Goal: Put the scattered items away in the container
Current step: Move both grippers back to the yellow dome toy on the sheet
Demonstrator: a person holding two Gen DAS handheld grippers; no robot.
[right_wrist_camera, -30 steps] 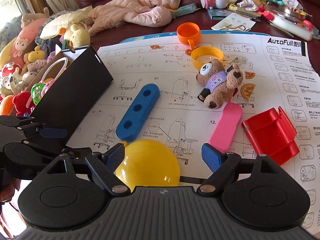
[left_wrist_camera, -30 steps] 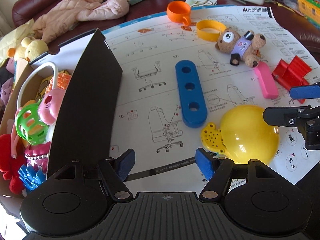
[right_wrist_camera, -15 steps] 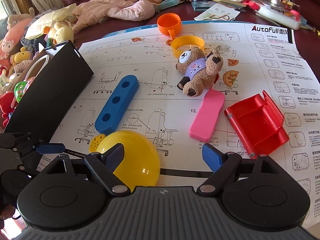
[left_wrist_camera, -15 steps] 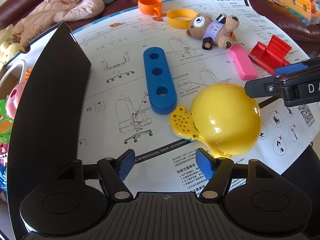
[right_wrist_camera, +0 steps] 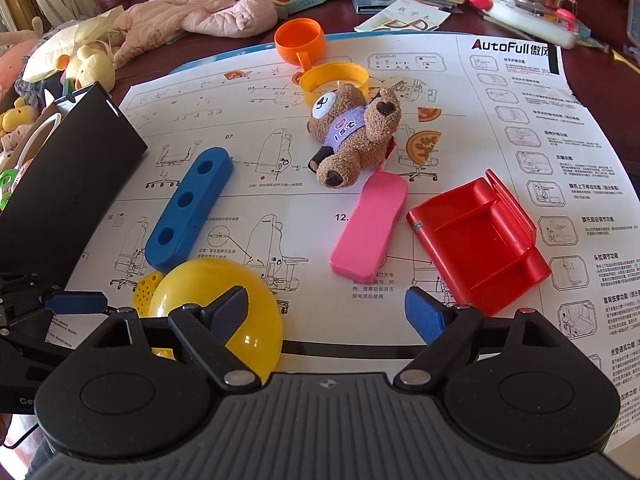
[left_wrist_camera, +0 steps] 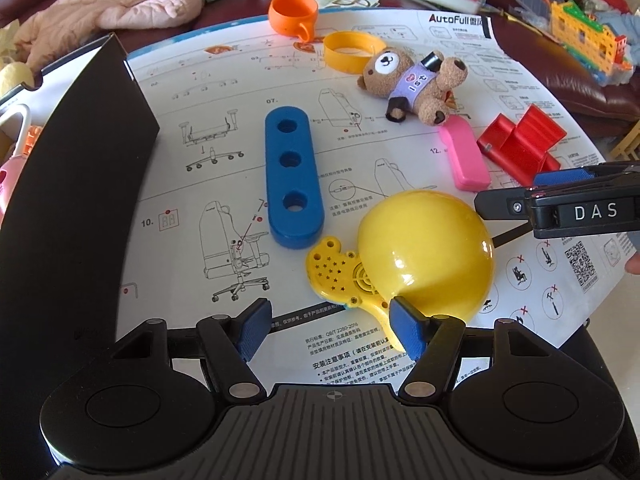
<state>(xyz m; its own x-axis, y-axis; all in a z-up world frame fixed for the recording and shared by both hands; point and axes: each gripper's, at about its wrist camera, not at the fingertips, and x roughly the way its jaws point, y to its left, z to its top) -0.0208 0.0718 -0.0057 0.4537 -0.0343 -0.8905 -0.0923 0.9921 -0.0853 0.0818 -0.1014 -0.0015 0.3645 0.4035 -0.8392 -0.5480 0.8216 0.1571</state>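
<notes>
A yellow dome toy (left_wrist_camera: 426,252) lies on the white instruction sheet (left_wrist_camera: 224,80), with a blue three-hole bar (left_wrist_camera: 293,176), pink flat piece (left_wrist_camera: 464,156), red plastic piece (left_wrist_camera: 520,144), teddy bear (left_wrist_camera: 412,80), yellow ring (left_wrist_camera: 348,52) and orange cup (left_wrist_camera: 294,14) beyond. My left gripper (left_wrist_camera: 330,326) is open just short of the yellow toy, its right finger touching it. My right gripper (right_wrist_camera: 326,312) is open; the dome (right_wrist_camera: 224,304) is at its left finger, the pink piece (right_wrist_camera: 370,226) and red piece (right_wrist_camera: 476,236) ahead. The black-walled container (left_wrist_camera: 80,184) stands at left.
The container holds several toys (left_wrist_camera: 10,160). A pink jacket (right_wrist_camera: 208,12) and plush toys (right_wrist_camera: 88,64) lie at the back left. Books, tubes and a building-block set (left_wrist_camera: 580,36) clutter the back right. The right gripper shows at the right edge of the left wrist view (left_wrist_camera: 568,204).
Both grippers have moved forward and right over the sheet. The yellow dome toy now sits closer to the left gripper's right finger. Both stayed open.
</notes>
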